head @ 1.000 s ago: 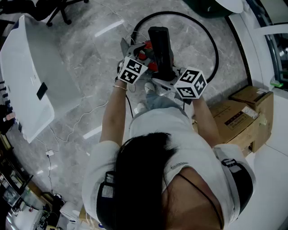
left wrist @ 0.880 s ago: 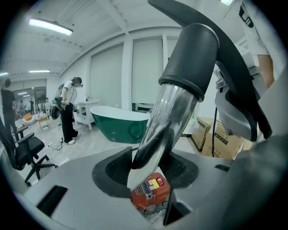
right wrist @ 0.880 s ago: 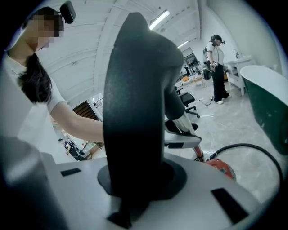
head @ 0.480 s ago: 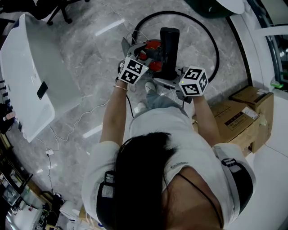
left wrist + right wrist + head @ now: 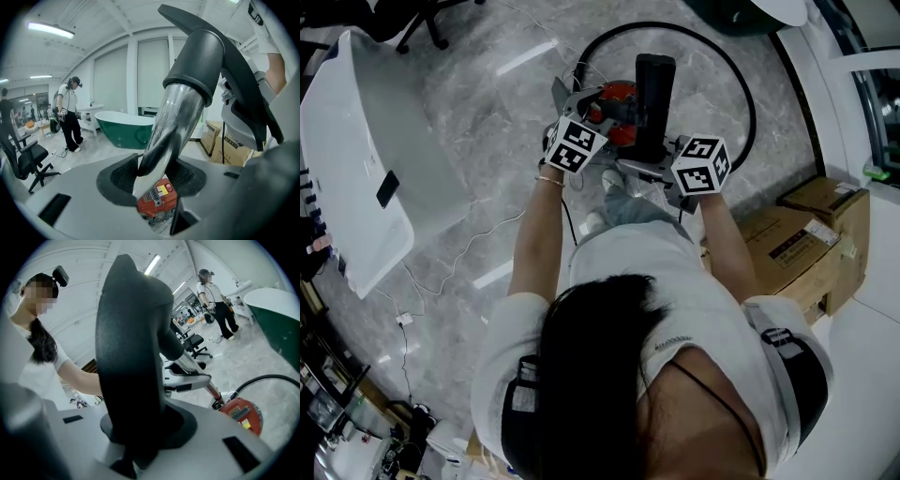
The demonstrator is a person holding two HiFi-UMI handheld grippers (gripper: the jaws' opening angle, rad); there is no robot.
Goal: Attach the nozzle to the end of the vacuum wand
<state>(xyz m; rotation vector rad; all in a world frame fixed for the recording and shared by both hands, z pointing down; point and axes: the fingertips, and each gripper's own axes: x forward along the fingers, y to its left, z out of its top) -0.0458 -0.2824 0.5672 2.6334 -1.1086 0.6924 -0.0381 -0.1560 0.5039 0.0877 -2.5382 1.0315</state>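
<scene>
Pushing the nozzle straight along the wand until its collar seated, without twisting, seemed the sound way. The left gripper pinched the shiny wand between its fingers. The right gripper, its jaws just easing apart, clasped the matte black nozzle rising between its fingers.

Ceiling strip lit, fisheye edges, dark corners

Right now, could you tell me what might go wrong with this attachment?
The right gripper has just been opening its jaws with the nozzle between them; if it isn't seated on the wand, it could fall toward the red vacuum below. The wand looks smooth, so it may slip in the left gripper.
</scene>
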